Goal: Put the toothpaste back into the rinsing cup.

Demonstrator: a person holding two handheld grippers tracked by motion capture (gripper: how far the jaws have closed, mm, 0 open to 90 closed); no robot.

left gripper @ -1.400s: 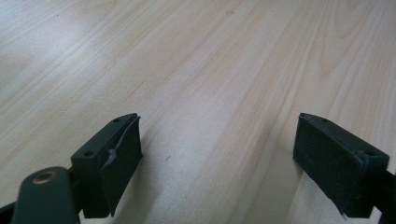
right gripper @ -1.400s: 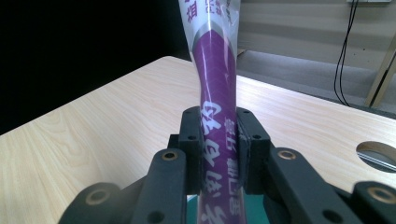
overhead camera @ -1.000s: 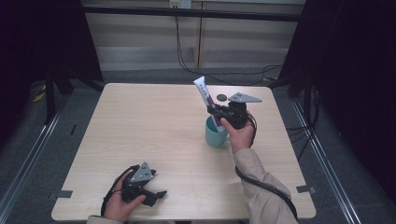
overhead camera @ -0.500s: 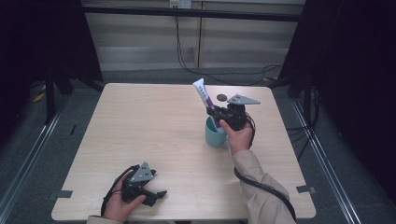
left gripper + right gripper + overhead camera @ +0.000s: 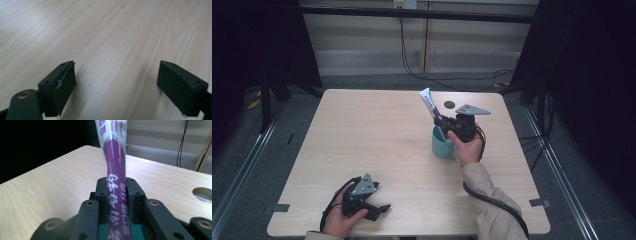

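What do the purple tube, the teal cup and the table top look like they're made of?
The purple and white squeeze tube looks like soft glossy plastic: it bends and carries a highlight. The teal cup looks matte, plastic or glazed ceramic; I can't tell which. The pale table top shows printed-looking wood grain, probably laminate.

The left gripper lay low at the near edge, held in the left hand, its jaws standing wide apart with nothing between them. The right gripper was held higher by the right hand, forearm extended forward in a tan sleeve. Its jaws were nearly together, pads pressing from both sides on the item between them.
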